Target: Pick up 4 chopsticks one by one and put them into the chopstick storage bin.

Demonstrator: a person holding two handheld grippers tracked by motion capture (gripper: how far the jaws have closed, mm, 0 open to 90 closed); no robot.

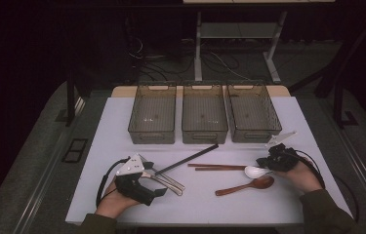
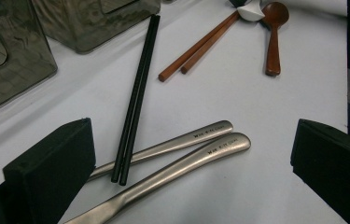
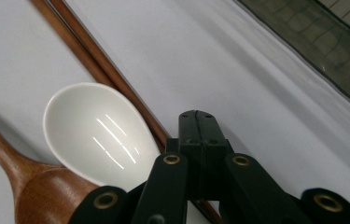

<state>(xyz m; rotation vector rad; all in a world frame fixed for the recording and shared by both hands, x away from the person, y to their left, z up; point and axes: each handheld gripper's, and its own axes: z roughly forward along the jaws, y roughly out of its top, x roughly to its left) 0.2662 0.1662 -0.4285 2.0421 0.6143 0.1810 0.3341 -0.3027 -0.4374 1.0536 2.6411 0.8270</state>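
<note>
Left of the white spoon (image 1: 254, 171), the left gripper (image 2: 191, 177) hangs with jaws spread over the steel cutlery (image 2: 200, 149), apparently idle, while the right gripper (image 3: 197, 128), jaws clenched together, sits beside the spoon's handle end, seemingly about to grasp it.
</note>
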